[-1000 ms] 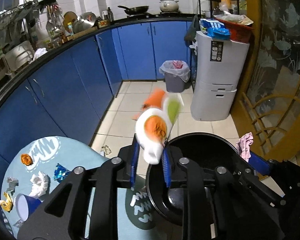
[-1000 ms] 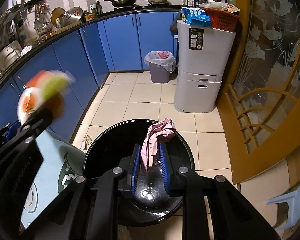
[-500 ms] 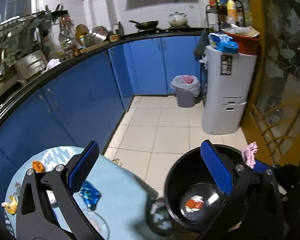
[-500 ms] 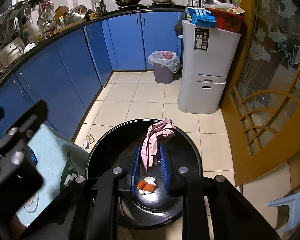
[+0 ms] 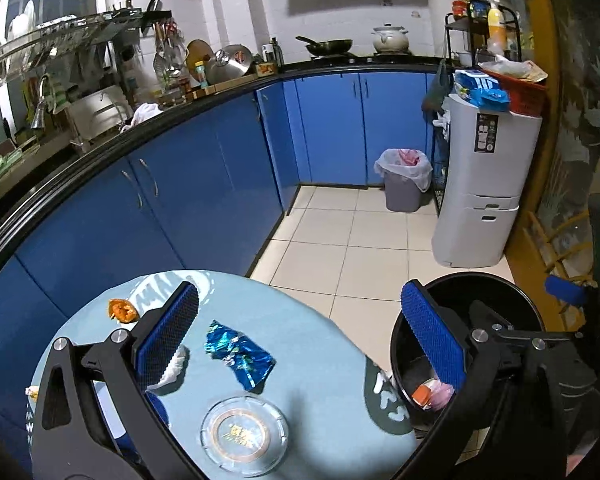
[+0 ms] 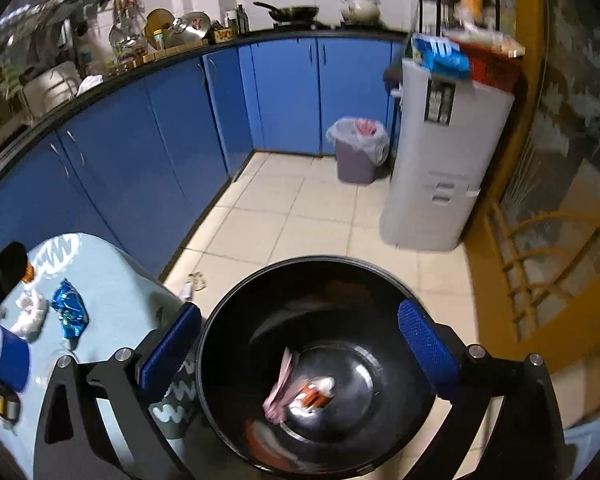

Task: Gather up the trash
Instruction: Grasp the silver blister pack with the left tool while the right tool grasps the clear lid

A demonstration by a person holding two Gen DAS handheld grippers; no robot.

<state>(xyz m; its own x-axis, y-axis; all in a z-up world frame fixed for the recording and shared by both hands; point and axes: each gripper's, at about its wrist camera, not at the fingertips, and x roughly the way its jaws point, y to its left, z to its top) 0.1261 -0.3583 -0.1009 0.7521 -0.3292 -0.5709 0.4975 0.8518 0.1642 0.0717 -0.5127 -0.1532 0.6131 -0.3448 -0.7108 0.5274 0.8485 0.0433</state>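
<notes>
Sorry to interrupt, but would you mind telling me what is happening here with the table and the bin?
A person with a gripper in each hand is clearing trash from the light blue table into the black bin. The right gripper hangs over the bin, its jaws opening with nothing between them; a pink wrapper lies inside. The left gripper is open and empty above the table, where a blue foil wrapper and orange scrap wait.
</notes>
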